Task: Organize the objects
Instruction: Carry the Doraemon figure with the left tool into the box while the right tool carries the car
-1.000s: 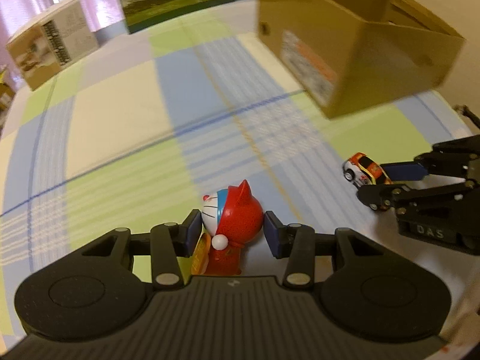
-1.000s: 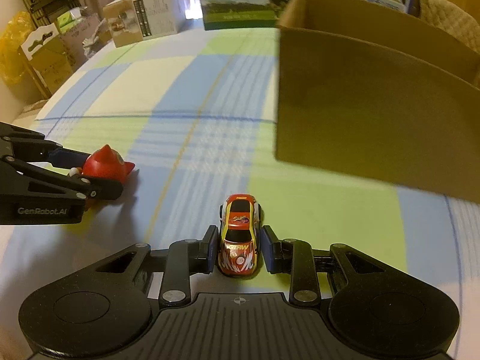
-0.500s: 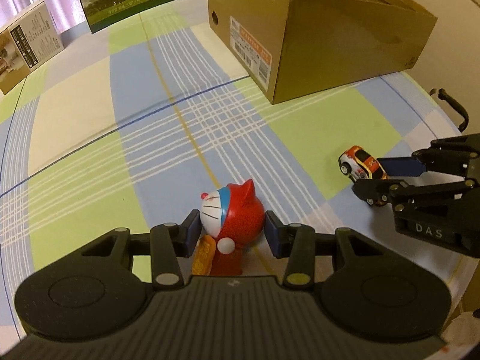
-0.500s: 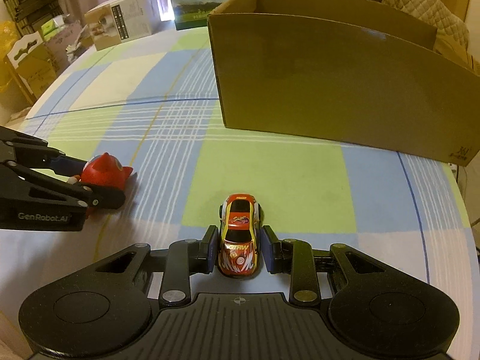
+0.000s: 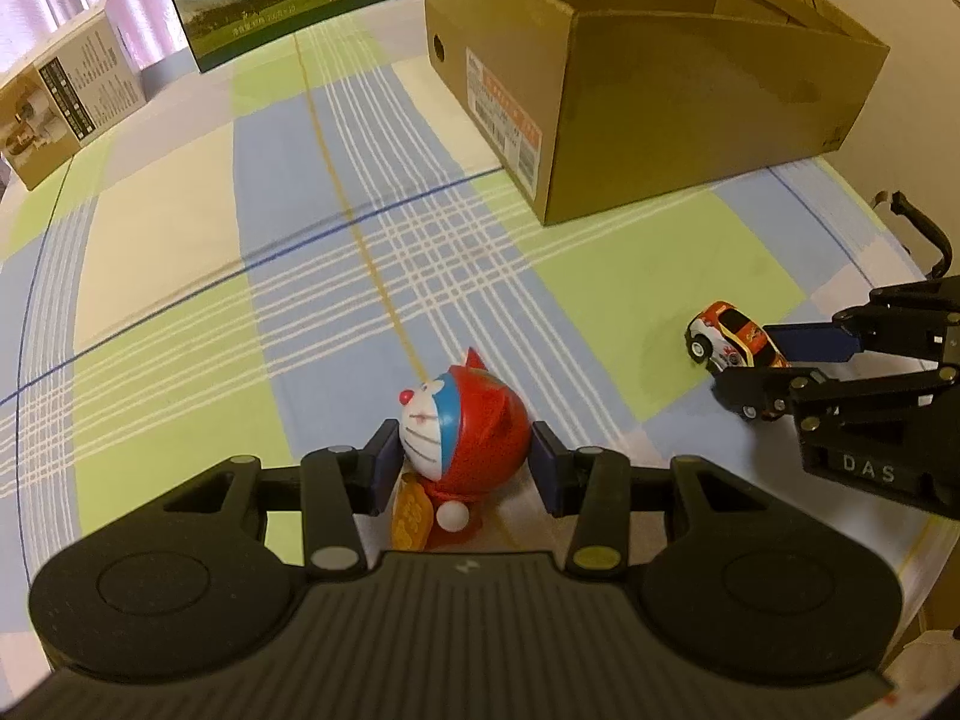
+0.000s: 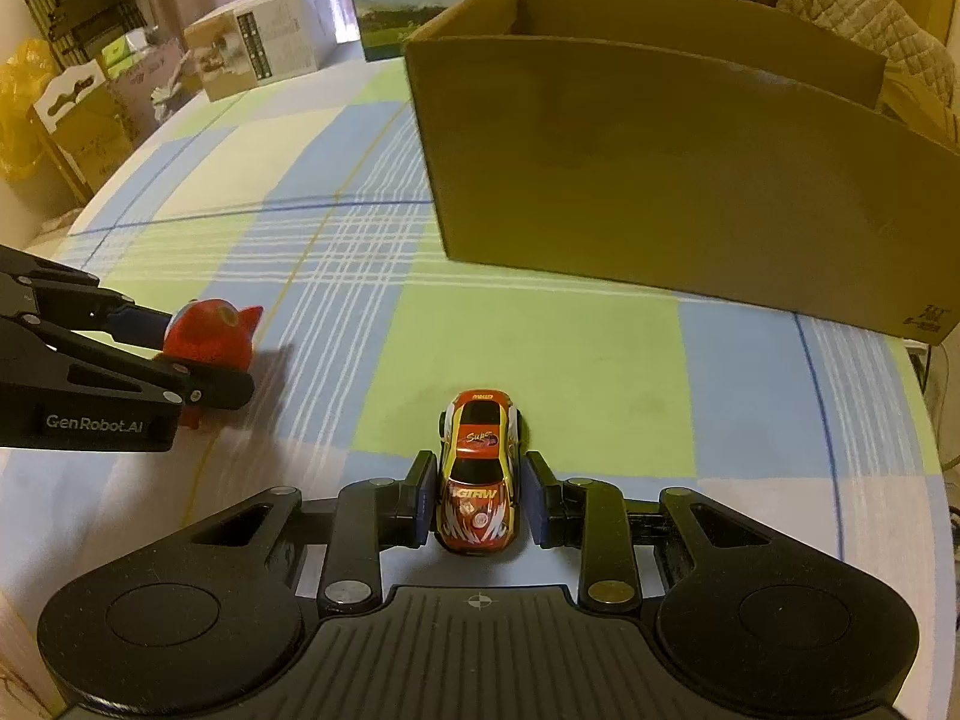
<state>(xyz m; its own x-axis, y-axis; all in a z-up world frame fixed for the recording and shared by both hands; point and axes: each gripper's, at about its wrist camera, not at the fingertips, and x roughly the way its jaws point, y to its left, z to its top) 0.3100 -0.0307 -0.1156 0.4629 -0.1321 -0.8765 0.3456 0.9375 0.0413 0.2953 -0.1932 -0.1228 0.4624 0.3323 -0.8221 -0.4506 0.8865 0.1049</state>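
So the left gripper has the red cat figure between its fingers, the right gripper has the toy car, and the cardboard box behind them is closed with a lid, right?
Not quite. The cardboard box is open-topped, with no lid; the right wrist view shows its inner wall. The rest holds: the left gripper brackets the red cat figure and the right gripper brackets the toy car.

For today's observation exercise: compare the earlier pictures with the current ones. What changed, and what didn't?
Neither gripper took hold or let go. The left gripper still brackets the figurine, the right gripper the toy car. Only the views swung: the cardboard box now shows more fully.
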